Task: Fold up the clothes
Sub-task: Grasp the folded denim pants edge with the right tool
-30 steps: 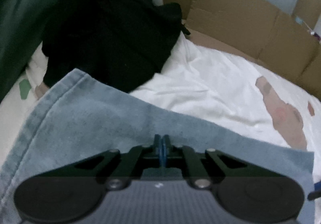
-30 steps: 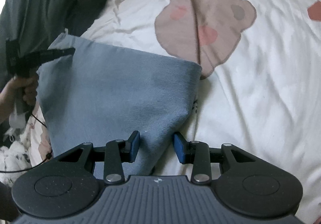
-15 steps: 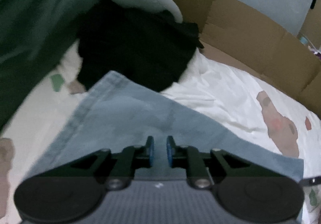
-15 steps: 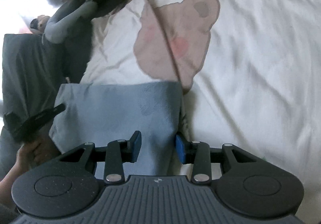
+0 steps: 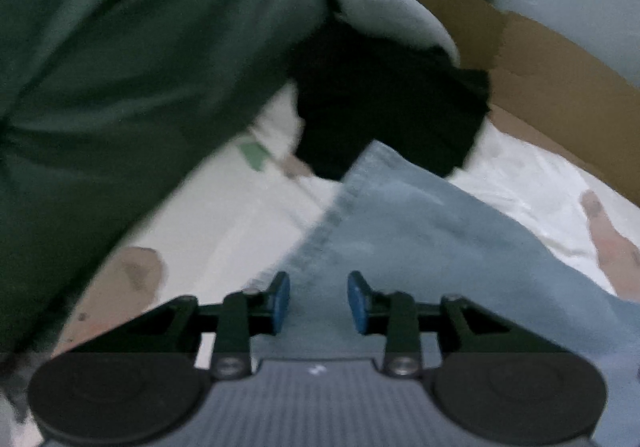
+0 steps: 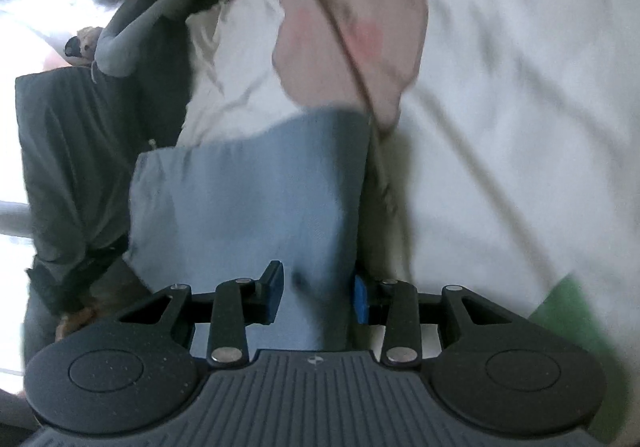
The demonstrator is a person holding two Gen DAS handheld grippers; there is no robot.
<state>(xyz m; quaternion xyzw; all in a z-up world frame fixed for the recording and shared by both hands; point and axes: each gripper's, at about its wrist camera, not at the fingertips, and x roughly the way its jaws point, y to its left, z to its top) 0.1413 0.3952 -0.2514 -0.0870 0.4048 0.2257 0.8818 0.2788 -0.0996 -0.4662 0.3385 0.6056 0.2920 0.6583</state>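
A folded light-blue denim garment (image 5: 432, 239) lies flat on the white bed sheet (image 5: 240, 215). My left gripper (image 5: 319, 301) hovers over its near hemmed edge with the jaws wide apart and nothing gripped. In the right wrist view the same blue garment (image 6: 256, 199) stretches away from my right gripper (image 6: 319, 297), which is open; the cloth's near end lies between and under the blue pads (image 6: 361, 297). The view is blurred by motion.
A black garment (image 5: 392, 103) sits bunched just beyond the denim. A dark green cloth (image 5: 120, 67) fills the left. Brown cardboard (image 5: 560, 79) walls the bed's far side. A person's dark sleeve and hand (image 6: 76, 321) are at the left. Bear print (image 6: 356, 31) marks the sheet.
My left gripper opened from shut on the denim edge and let go of it. Both cameras swung; the right gripper stayed open over the cloth's end.
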